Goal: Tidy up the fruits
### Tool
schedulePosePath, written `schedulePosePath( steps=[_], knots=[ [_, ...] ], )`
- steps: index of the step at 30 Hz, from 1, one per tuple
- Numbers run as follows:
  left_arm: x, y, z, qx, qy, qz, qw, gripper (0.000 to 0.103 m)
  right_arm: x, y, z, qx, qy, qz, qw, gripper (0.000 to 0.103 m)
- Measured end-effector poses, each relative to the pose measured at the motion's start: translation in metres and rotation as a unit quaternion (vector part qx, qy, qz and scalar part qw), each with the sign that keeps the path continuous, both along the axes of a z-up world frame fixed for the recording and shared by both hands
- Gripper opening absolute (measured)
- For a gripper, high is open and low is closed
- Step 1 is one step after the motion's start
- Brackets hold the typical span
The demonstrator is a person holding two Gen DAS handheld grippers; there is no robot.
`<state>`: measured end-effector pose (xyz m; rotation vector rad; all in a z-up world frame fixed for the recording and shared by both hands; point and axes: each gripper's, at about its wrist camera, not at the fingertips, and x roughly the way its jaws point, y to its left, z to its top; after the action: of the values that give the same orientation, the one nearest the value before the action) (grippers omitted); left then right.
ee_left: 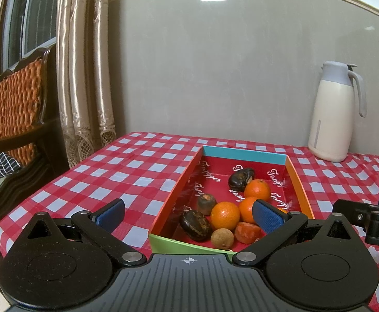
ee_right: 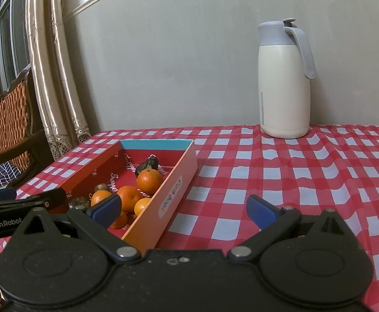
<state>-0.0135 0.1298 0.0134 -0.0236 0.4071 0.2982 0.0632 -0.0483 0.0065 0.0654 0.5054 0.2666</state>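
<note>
Left wrist view: our left gripper [ee_left: 188,214] fingers are spread, empty, over the box [ee_left: 175,195] mid-frame; packed oranges [ee_left: 225,215] could roll. Right gripper [ee_right: 184,208] is spread too.

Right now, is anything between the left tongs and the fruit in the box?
Nothing visible blocks it. The left tongs are open and empty just short of the shallow orange cardboard box, whose top is open. The round orange mandarin and dark wrinkled fruit lie nearest, behind only the low green near wall.
</note>
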Motion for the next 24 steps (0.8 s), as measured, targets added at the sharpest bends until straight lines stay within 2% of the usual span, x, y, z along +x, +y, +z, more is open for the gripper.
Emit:
schedulePosePath(
  steps=[24],
  knots=[
    [0.0000,-0.0058,0.0037,0.000,-0.006,-0.010,0.9999,0.103,-0.0014,-0.0005,0.0009,-0.005,-0.004,-0.002,1.000,0.103]
  ],
)
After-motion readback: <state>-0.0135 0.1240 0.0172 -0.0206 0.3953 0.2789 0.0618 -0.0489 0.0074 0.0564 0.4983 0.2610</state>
